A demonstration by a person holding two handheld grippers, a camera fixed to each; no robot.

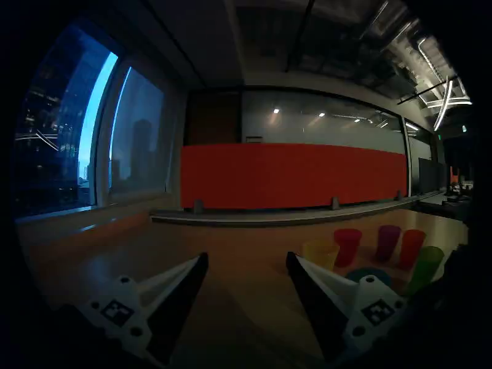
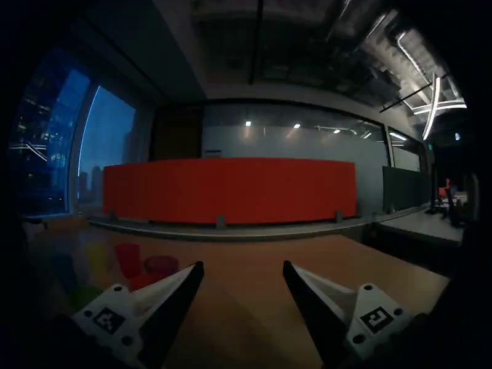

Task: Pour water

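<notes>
Several coloured plastic cups stand in a cluster on the wooden table. In the left gripper view they sit to the right: a yellow cup [image 1: 320, 253], a red cup [image 1: 347, 245], a purple cup [image 1: 388, 241], an orange cup [image 1: 411, 247], a green cup [image 1: 425, 266] and a teal one [image 1: 368, 275] partly behind my finger. My left gripper [image 1: 246, 261] is open, with bare table between its fingers. In the right gripper view the cups lie to the left: a red cup [image 2: 128, 259], a low dark red cup [image 2: 161, 264] and a dim yellow cup [image 2: 96, 258]. My right gripper [image 2: 243, 267] is open and holds nothing.
The wooden table [image 2: 258, 277] runs ahead to a grey ledge below a long red panel [image 1: 289, 175] and a glass wall. Tall windows [image 1: 67, 135] show a dark city on the left. A darker desk [image 2: 418, 224] with equipment stands at the right. The room is dim.
</notes>
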